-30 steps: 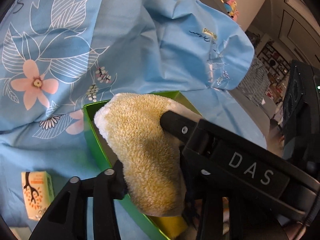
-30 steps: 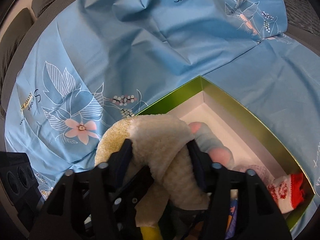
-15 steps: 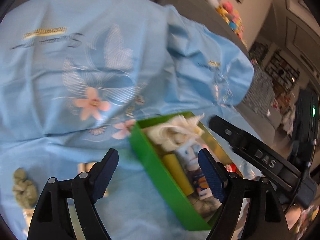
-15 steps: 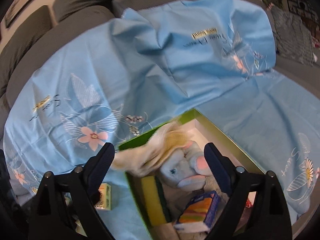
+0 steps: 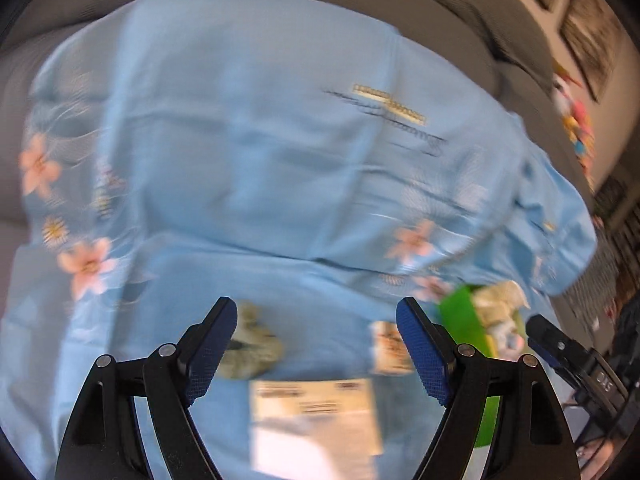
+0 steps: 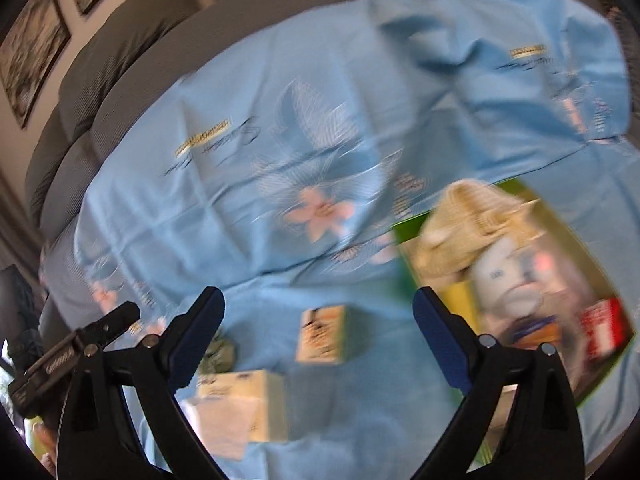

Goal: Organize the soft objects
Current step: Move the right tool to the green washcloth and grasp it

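L tool (image 5: 316, 344) + R tool (image 6: 318, 336) both gaping, holding nothing | yellow towel (image 6: 464, 220) now lying in green box (image 6: 404, 252), 1 s ago both were gripping it | tools pulling back vs earlier | grey-green scrunchie (image 5: 250, 346) on blue sheet (image 5: 260, 152) prob next.

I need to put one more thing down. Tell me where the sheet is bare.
Bare: the blue sheet behind the small carton, up to the sofa back. Crowded: the green box is piled full; the carton, tissue pack and grey-green bundle cluster near both open grippers.
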